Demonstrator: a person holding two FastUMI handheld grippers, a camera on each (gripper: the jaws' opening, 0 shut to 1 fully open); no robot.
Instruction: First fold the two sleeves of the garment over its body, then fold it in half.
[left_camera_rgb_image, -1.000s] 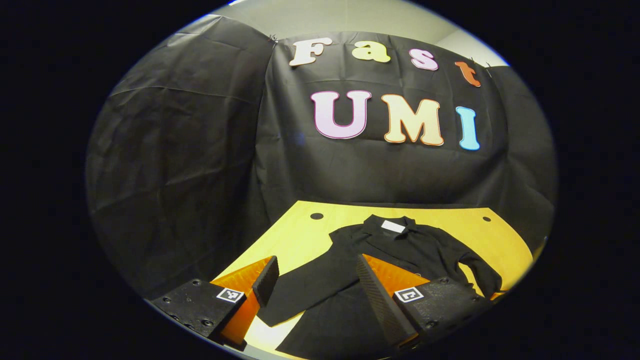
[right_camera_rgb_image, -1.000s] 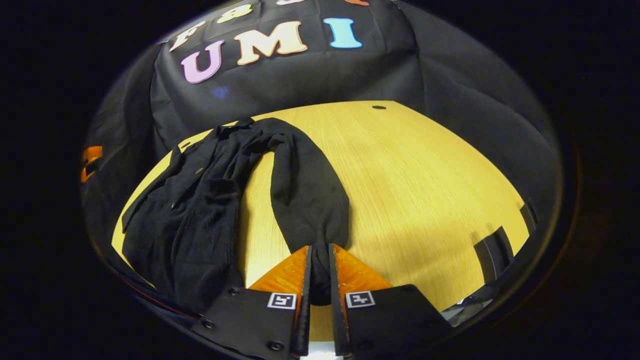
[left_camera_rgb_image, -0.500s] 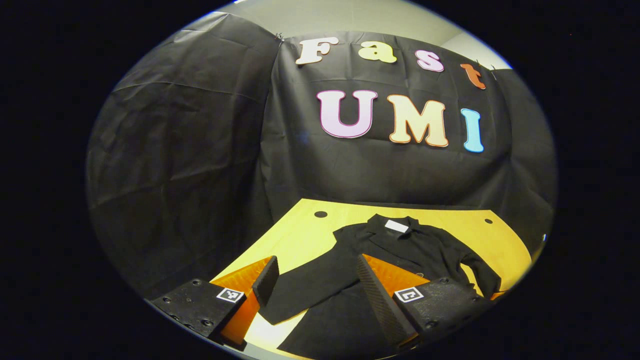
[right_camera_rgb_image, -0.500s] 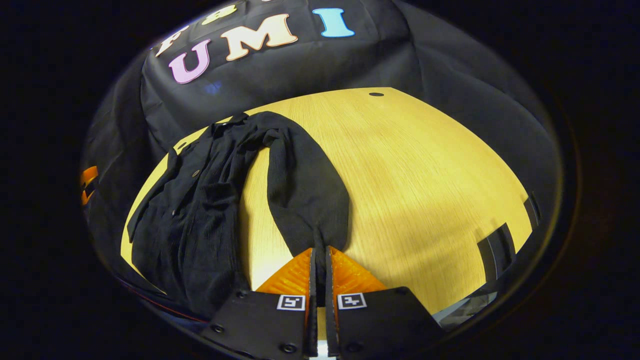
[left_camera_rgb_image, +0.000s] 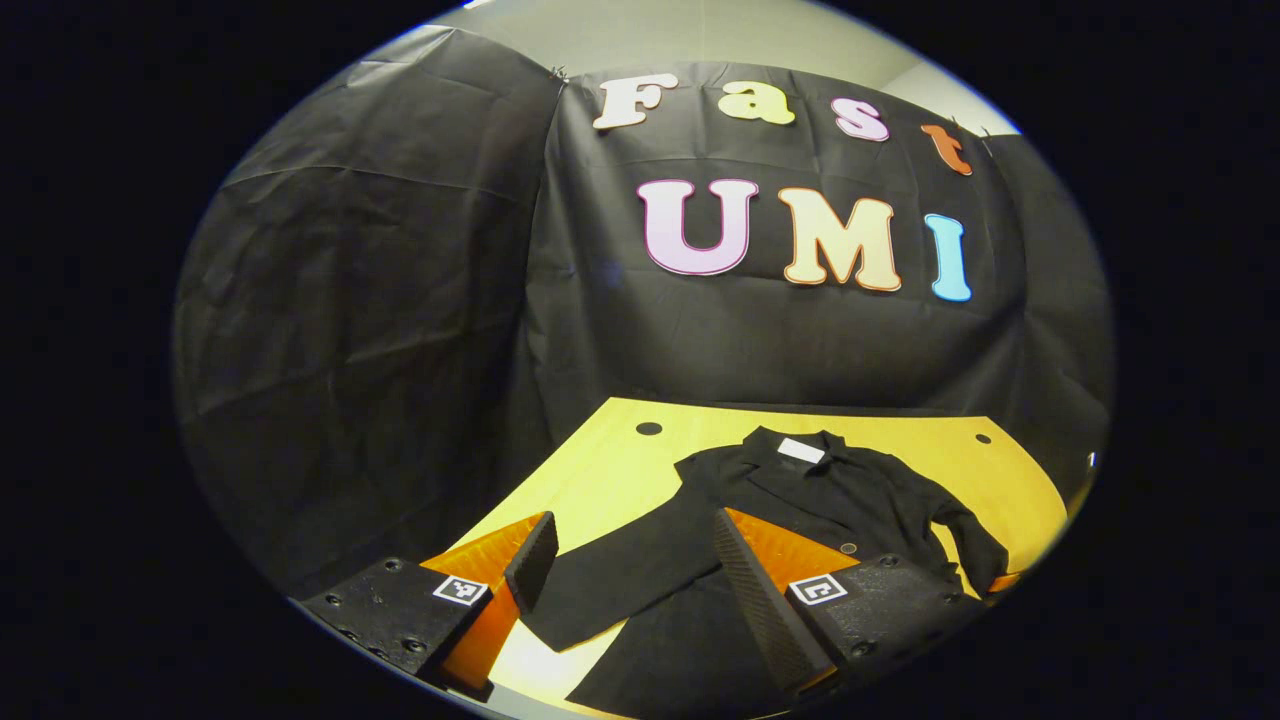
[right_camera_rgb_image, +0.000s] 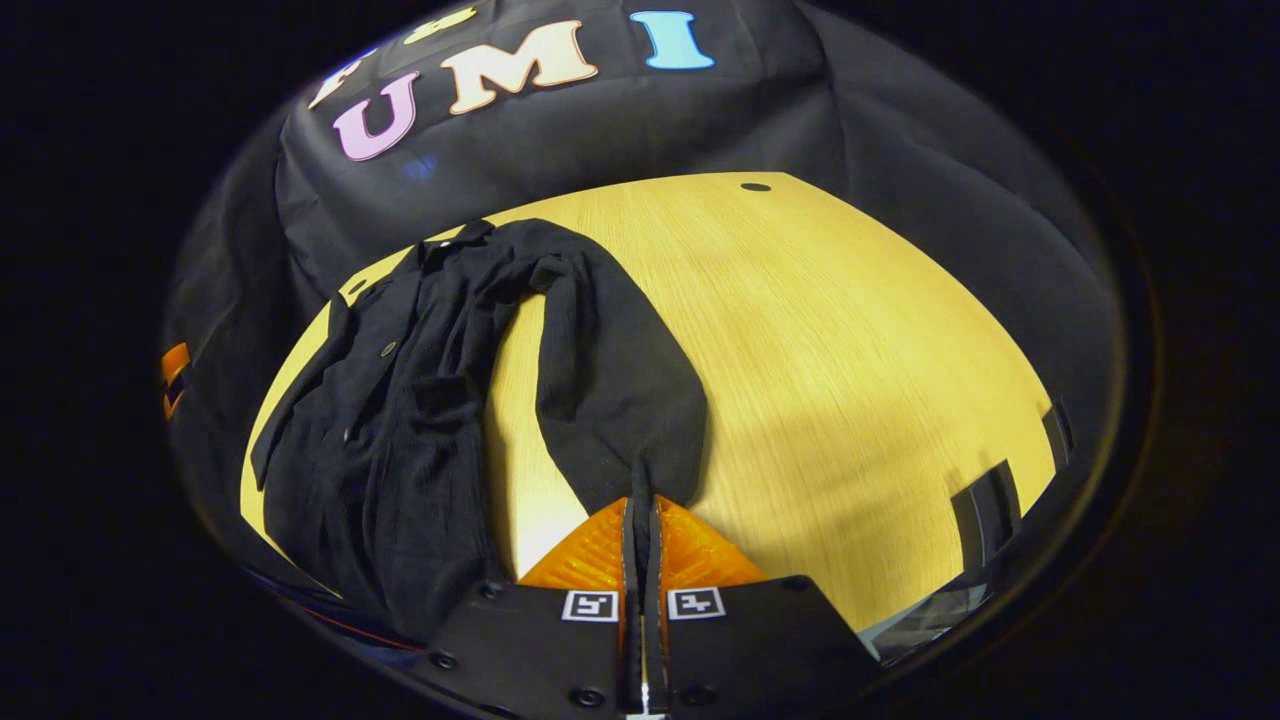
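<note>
Closed further on the right sleeve's cuff (right_camera_rgb_image: 640, 470) over the last second: right hand-held gripper (right_camera_rgb_image: 641, 520), its jaws now nearly touching with only a thin pinch of black cloth between them, where a wider gap showed before. Barely shifted otherwise, with the cuff drawn into a small pleat at the fingertips. Gripping the cuff, then, low over the worktop (right_camera_rgb_image: 850, 340) near its front edge.

Unchanged on the other side: left hand-held gripper (left_camera_rgb_image: 625, 555), jaws wide apart, holding nothing, hovering above the left sleeve (left_camera_rgb_image: 610, 590), which runs out flat toward the front-left corner. Whether its fingers touch the cloth: cannot tell.

Outward from the grippers: shirt (right_camera_rgb_image: 390, 420), black, buttoned, lying flat with its collar and a pale neck tag (left_camera_rgb_image: 800, 450) toward the back edge and its hem toward the front edge. Right sleeve arching out from the shoulder, away from the body, with bare wood between sleeve and body. A cable hole (left_camera_rgb_image: 648, 428) near the back-left corner, another near the back-right.

Judged progress: very early. Neither sleeve yet over the body; first fold only at the grasp stage. Left to do: carry the gripped cuff across onto the body, repeat with the left sleeve, then fold in half.
</note>
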